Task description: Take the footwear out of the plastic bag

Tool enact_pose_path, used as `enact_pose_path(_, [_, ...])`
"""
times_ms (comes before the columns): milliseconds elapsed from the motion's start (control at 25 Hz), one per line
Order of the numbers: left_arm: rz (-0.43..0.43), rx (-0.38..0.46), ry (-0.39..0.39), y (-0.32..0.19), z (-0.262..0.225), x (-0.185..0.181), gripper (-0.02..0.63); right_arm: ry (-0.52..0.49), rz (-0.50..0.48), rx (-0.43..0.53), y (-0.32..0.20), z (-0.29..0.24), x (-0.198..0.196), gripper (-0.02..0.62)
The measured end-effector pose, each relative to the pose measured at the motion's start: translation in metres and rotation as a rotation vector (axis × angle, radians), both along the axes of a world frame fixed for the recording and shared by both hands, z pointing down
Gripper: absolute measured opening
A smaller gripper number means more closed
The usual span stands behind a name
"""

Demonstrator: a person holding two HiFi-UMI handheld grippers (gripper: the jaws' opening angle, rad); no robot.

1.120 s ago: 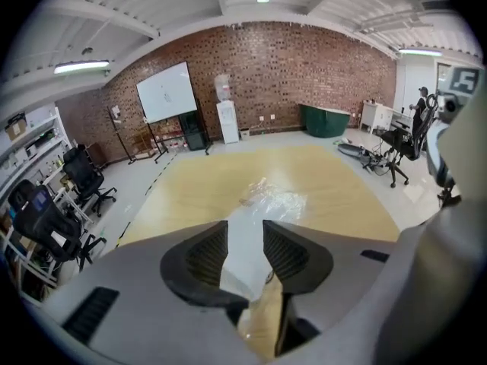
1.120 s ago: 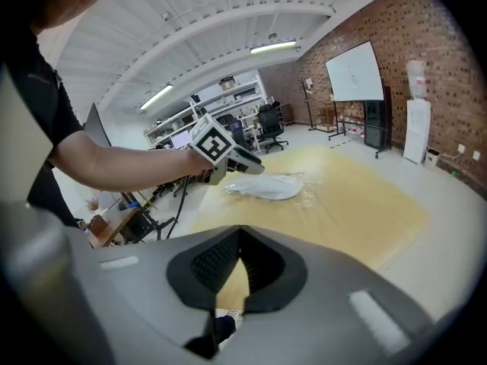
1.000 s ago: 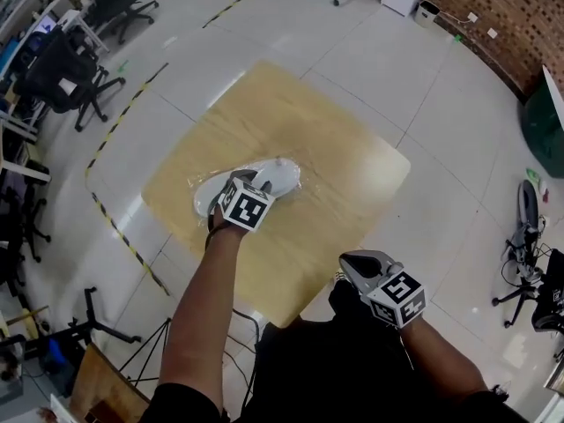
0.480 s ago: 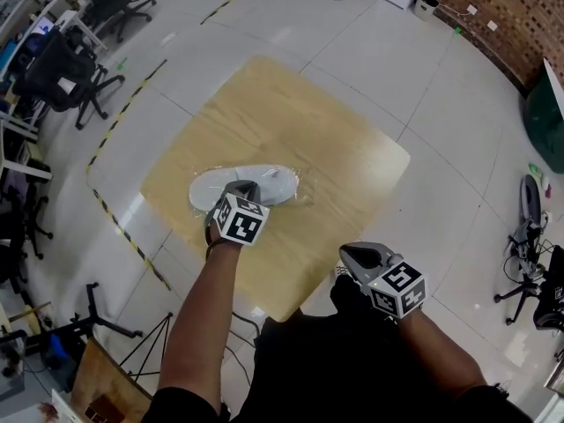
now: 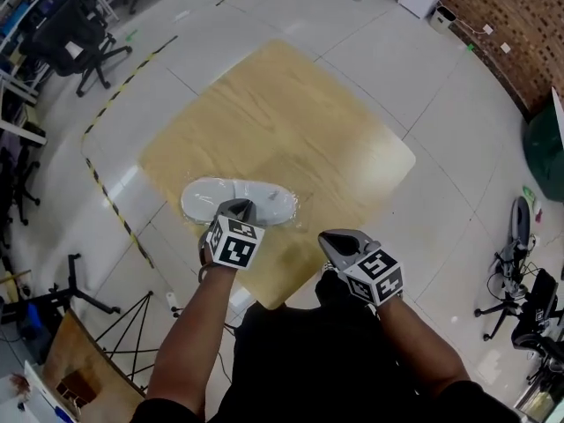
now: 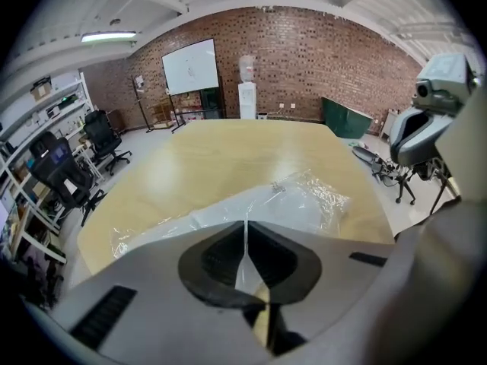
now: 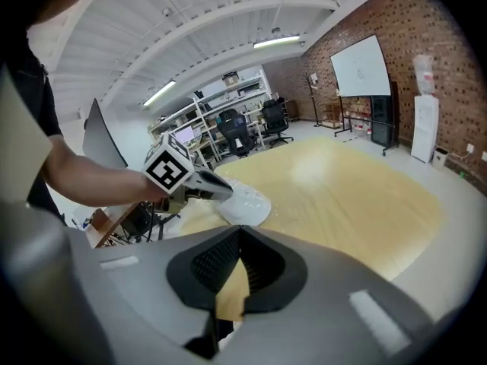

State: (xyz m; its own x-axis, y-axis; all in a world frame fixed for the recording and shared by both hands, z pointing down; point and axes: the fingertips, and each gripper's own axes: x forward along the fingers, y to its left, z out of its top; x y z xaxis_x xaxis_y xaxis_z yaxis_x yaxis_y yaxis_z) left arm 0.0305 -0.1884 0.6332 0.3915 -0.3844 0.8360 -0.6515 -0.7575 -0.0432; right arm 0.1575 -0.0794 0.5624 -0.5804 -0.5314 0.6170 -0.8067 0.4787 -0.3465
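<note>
A pale footwear piece (image 5: 231,199) lies in a clear plastic bag (image 5: 286,210) on the wooden table (image 5: 291,122), near its front edge. My left gripper (image 5: 238,208) sits at the bag's near side. In the left gripper view a thin fold of the bag's film (image 6: 245,238) is pinched between the jaws, which are starting to ease open, and the bag (image 6: 304,200) stretches ahead. The right gripper (image 5: 337,241) hovers shut and empty at the table's near corner. From the right gripper view, the left gripper (image 7: 224,192) rests against the footwear (image 7: 249,204).
Office chairs (image 5: 75,42) stand at the far left behind yellow-black floor tape (image 5: 115,104). A tripod (image 5: 132,324) is by my left side. A green board (image 5: 546,148) and a brick wall lie to the right. The table's far half (image 7: 358,181) is bare wood.
The left gripper has closed on the bag and drawn it with the footwear toward the table's near edge. My right gripper has drifted left, nearer the table corner.
</note>
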Motion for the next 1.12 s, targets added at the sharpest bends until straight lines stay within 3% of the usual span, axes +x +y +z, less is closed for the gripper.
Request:
enact_pose_path(80, [-0.021,-0.02,0.033,0.017,-0.003,-0.001,0.029,0.056,-0.026,-0.003,-0.004,0.014,-0.003,0.003])
enact_pose_path(160, [0.013,-0.027,0.101,0.035,-0.014,0.007,0.06,0.138,-0.057,-0.006,-0.008,0.033,-0.004,0.003])
enact_pose_path(240, [0.129,0.014,0.189,0.051,-0.039,0.021,0.145,0.188,-0.054,-0.007,-0.015,0.045,0.003,0.003])
enact_pose_path(320, [0.267,0.074,0.211,0.058,-0.062,0.028,0.155,0.181,0.009,-0.008,-0.025,0.046,0.019,0.003])
enact_pose_path(440, [0.438,0.122,0.054,0.053,-0.051,0.011,0.155,0.193,0.055,-0.031,-0.027,0.049,0.035,0.003])
enact_pose_path(560, [0.592,0.097,-0.146,0.047,-0.01,-0.018,0.156,0.274,-0.078,-0.059,-0.012,0.064,0.012,0.013])
enact_pose_path(640, [0.646,0.046,-0.181,0.049,0.009,-0.024,0.154,0.352,-0.192,-0.041,-0.005,0.075,-0.01,0.035])
enact_pose_path(840, [0.541,-0.023,-0.065,0.05,0.017,-0.019,0.126,0.507,-0.357,-0.021,0.005,0.102,-0.033,0.06])
enact_pose_path(1120, [0.426,-0.034,0.026,0.05,0.016,-0.014,0.112,0.437,-0.262,-0.115,0.037,0.104,0.026,0.044])
